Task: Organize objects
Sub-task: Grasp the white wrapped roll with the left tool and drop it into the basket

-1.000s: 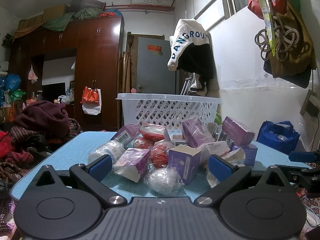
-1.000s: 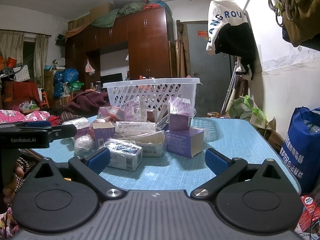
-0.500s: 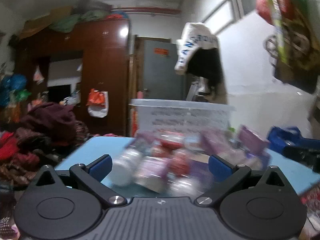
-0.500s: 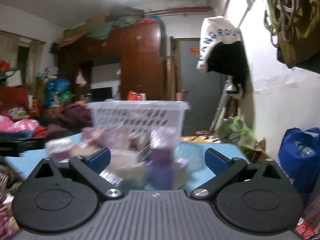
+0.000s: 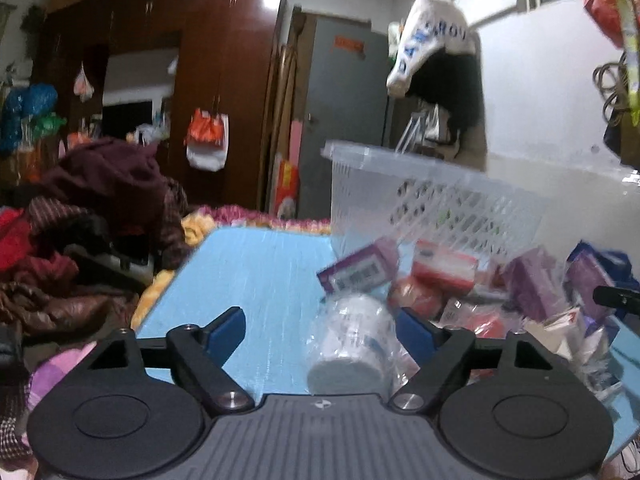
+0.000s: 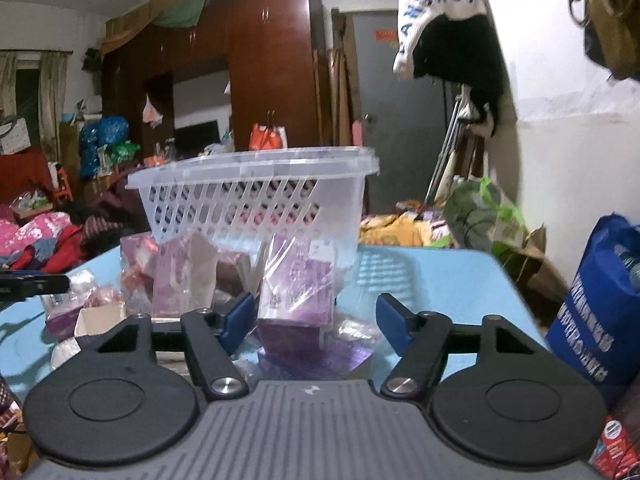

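A pile of wrapped purple boxes, red packets and bagged items lies on the blue table (image 5: 256,272) in front of a white plastic basket (image 5: 420,196). My left gripper (image 5: 320,330) is open, with a bagged white roll (image 5: 350,344) lying between its fingers near the right one. My right gripper (image 6: 316,316) is open, with a wrapped purple box (image 6: 298,292) standing between its fingers on a flat purple box (image 6: 316,354). The basket also shows in the right wrist view (image 6: 256,196), behind the pile.
A heap of clothes (image 5: 80,220) lies left of the table. A blue bag (image 6: 600,312) stands at the table's right side. A dark wardrobe (image 5: 192,92) and a grey door (image 5: 344,120) are behind. The other gripper's tip (image 6: 32,284) shows at the left.
Both grippers have moved forward, closer to the pile. The left one swung left, so the white roll now sits between its fingers. The purple box now sits between the right fingers.
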Tool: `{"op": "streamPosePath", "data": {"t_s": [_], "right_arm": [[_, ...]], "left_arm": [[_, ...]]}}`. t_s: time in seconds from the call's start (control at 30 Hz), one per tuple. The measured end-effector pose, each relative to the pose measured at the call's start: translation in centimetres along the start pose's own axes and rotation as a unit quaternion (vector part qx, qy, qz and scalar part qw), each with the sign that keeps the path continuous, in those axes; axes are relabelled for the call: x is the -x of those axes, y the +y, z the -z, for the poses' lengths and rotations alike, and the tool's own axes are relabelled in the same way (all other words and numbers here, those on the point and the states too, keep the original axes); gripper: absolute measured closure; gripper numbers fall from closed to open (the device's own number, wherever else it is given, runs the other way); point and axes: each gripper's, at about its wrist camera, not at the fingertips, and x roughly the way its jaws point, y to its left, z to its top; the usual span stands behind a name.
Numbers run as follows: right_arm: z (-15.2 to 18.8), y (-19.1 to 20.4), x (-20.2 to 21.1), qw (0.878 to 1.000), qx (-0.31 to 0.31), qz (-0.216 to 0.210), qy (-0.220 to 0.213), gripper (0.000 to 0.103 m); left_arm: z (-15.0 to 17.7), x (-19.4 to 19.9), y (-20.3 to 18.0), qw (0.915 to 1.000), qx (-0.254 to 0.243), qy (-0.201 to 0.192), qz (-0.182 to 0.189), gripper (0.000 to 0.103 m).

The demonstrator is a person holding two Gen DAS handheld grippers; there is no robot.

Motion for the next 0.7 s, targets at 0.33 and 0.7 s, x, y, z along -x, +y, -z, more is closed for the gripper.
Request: {"op": "streamPosePath", "data": {"t_s": [0.33, 0.7], "right_arm": [[-0.1, 0.1, 0.0, 1.0, 0.008, -0.009, 0.014, 0.062], [-8.7, 2.4, -0.5, 0.998, 0.043, -0.017, -0.051, 0.062]], "left_arm": [[0.8, -1.1, 1.1, 0.9987, 0.024, 0.031, 0.034, 0.052], [-6.1, 1.0, -0.4, 0.9916, 0.038, -0.077, 0.097, 0.053]]}}
